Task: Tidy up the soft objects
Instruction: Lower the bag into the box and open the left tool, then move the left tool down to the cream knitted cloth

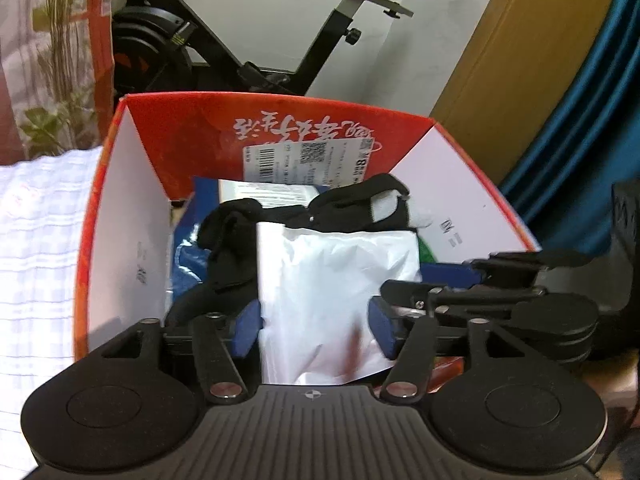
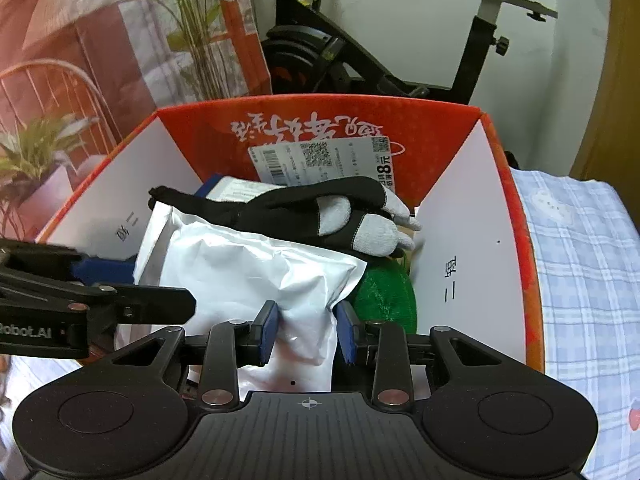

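Note:
A red cardboard box (image 1: 132, 216) (image 2: 472, 240) with white inner walls holds soft things. A white plastic pouch (image 1: 328, 280) (image 2: 248, 272) lies on top, with a black and grey glove (image 1: 352, 204) (image 2: 320, 212) behind it and a green soft item (image 2: 388, 296) at its right. My left gripper (image 1: 316, 328) is open, its blue pads on either side of the pouch's near end. My right gripper (image 2: 306, 332) has its pads against the pouch's near corner and grips it. It also shows in the left wrist view (image 1: 480, 292).
An exercise bike (image 1: 240, 40) (image 2: 360, 52) stands behind the box. A plaid cloth (image 1: 36, 260) (image 2: 588, 280) covers the surface beside the box. A plant (image 2: 192, 28) and a red bag stand at the back left. A brown panel (image 1: 520, 60) and blue curtain stand at the right.

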### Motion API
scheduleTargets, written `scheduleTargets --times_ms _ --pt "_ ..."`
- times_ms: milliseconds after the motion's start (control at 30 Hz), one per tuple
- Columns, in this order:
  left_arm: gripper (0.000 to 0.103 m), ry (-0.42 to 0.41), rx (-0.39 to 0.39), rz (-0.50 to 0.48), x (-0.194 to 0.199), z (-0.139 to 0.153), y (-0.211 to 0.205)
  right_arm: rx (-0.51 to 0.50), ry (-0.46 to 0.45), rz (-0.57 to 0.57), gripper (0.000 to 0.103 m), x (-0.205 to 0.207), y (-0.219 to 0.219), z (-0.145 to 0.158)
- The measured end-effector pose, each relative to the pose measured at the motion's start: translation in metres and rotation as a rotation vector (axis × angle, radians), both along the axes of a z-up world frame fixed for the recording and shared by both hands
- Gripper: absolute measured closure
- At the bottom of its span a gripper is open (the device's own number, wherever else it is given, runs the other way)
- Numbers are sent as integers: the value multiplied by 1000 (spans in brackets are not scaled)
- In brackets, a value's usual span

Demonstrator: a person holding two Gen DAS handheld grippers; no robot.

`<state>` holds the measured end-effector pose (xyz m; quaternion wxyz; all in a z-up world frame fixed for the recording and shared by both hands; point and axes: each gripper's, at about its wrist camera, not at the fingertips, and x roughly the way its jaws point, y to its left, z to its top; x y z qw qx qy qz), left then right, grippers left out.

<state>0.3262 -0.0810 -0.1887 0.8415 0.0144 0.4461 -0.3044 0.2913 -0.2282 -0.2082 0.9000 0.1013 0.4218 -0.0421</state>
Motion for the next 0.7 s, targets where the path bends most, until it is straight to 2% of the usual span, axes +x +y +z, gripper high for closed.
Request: scheduleTargets --times_ms 133,200,267,400,500,567,700 --pt "26 -26 14 -2 -7 8 1 12 -6 -23 72 0 -2 0" --pt "17 -51 24 2 -10 13 1 46 -26 -50 68 -3 -6 0" --pt "12 -80 36 16 -15 19 3 88 -53 -70 65 -10 -10 2" --pt "8 -121 49 38 -25 30 6 72 -95 -60 52 -24 -8 10" --pt "6 -174 65 52 -39 41 12 68 -165 -48 47 -42 -7 22" --pt "6 -211 67 70 -51 48 19 59 -205 -49 46 -54 -6 32" --pt "6 -269 15 112 -79 57 45 38 -285 -41 46 -83 -2 45"
